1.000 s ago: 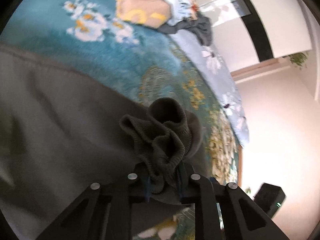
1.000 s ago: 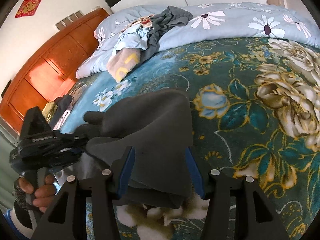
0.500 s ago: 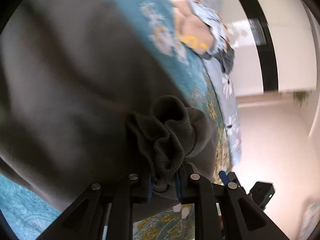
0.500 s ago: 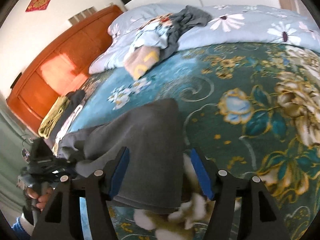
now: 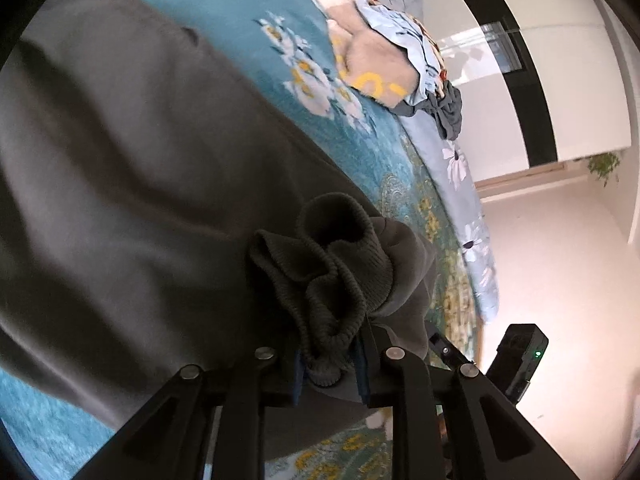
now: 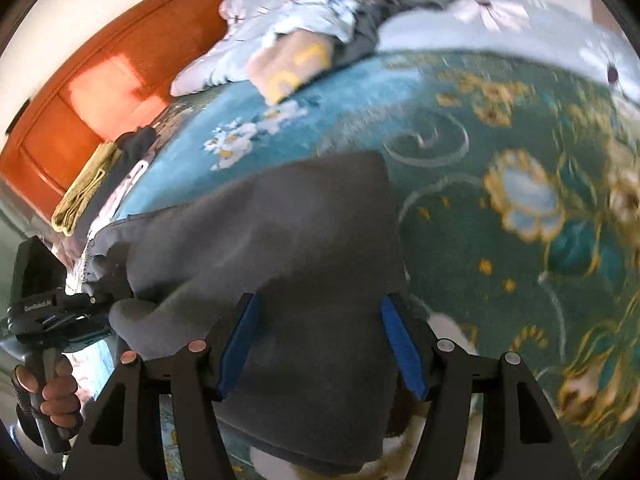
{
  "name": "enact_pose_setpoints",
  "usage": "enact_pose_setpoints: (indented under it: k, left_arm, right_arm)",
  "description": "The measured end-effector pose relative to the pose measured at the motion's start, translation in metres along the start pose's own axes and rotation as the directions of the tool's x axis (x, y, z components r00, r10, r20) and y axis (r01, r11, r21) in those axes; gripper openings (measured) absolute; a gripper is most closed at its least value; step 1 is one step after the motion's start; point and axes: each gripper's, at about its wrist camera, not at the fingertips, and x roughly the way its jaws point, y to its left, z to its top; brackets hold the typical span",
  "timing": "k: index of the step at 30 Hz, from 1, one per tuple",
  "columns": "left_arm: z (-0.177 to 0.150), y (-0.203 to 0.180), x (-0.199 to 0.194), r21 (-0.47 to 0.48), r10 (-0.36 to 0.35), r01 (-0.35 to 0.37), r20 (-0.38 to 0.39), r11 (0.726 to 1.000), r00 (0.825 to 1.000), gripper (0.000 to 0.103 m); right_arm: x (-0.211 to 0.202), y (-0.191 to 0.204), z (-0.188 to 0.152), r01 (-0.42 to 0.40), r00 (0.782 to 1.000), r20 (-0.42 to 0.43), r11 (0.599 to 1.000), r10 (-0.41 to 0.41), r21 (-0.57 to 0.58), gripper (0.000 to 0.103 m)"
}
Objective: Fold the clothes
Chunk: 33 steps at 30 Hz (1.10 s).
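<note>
Bunching in the left gripper (image 5: 328,360) — the sweatshirt cuff (image 5: 324,268), jaws clamped.

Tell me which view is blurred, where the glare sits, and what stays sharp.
Right wrist view: motion blur smears the floral bedspread and clothes pile; orange glare on the wooden headboard. Left wrist view: sharp ribbed cuff in the left hand-held gripper; the floor is washed out.

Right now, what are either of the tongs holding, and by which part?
The left tongs are shut on the grey sweatshirt, pinching its bunched ribbed cuff. The right tongs are open over the cloth, holding nothing.
</note>
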Motion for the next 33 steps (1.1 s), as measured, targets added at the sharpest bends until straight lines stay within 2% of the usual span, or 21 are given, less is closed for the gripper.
enact_pose_setpoints:
  k: [1,5,8,10,12,17,23,24,28,30,32,33]
  left_arm:
    - [0.001,0.001,0.002,0.009,0.013,-0.013,-0.005,1.0,1.0,0.025]
    - [0.001,0.005,-0.007,-0.01,-0.009,0.009,-0.006,1.0,1.0,0.029]
    - [-0.002,0.0,-0.035,0.043,0.017,-0.018,0.029,0.999,0.999,0.031]
    - [-0.001,-0.014,-0.055,0.095,0.039,-0.048,0.089,0.994,0.995,0.036]
    - [0.001,-0.016,-0.048,0.099,0.045,-0.053,0.082,0.994,0.996,0.042]
    - [0.003,-0.018,-0.019,0.093,0.052,-0.056,0.04,0.994,0.998,0.042]
    - [0.006,-0.021,0.016,0.087,0.061,-0.06,-0.009,0.994,0.998,0.042]
    - [0.008,-0.017,0.015,0.068,0.037,-0.036,-0.015,0.997,0.999,0.042]
    - [0.0,0.0,-0.023,0.003,-0.056,0.056,0.031,0.998,0.998,0.045]
    - [-0.003,0.008,-0.044,-0.02,-0.096,0.098,0.068,0.995,0.993,0.056]
    - [-0.009,0.019,-0.071,-0.023,-0.085,0.089,0.129,0.996,0.988,0.066]
    - [-0.012,0.025,-0.085,-0.026,-0.06,0.065,0.167,0.998,0.984,0.07]
  right_arm:
    - [0.001,0.0,-0.003,0.001,1.0,0.006,1.0,-0.001,-0.002,0.065]
    - [0.002,0.004,-0.005,0.019,1.0,0.009,1.0,-0.019,-0.02,0.065]
    - [-0.005,0.006,0.0,0.03,1.0,0.005,0.999,-0.03,-0.033,0.065]
    - [-0.012,0.009,0.009,0.023,0.999,0.031,0.999,-0.022,-0.047,0.065]
    - [-0.016,0.013,0.019,0.016,0.999,0.053,0.998,-0.012,-0.064,0.065]
    - [-0.006,0.032,0.044,0.0,0.998,0.061,0.993,0.007,-0.116,0.065]
    - [0.026,0.029,0.042,-0.004,1.0,-0.025,0.998,0.003,-0.069,0.066]
    - [0.032,0.027,0.041,-0.007,0.999,-0.043,0.998,0.005,-0.058,0.066]
    - [0.034,0.025,0.04,-0.033,0.998,-0.054,0.999,0.032,-0.023,0.07]
    - [0.028,0.026,0.039,-0.049,0.998,-0.043,0.999,0.048,-0.015,0.07]
    - [0.018,0.028,0.034,-0.059,0.998,-0.024,0.998,0.058,-0.024,0.07]
    - [0.013,0.03,0.029,-0.062,0.998,-0.011,0.998,0.061,-0.032,0.077]
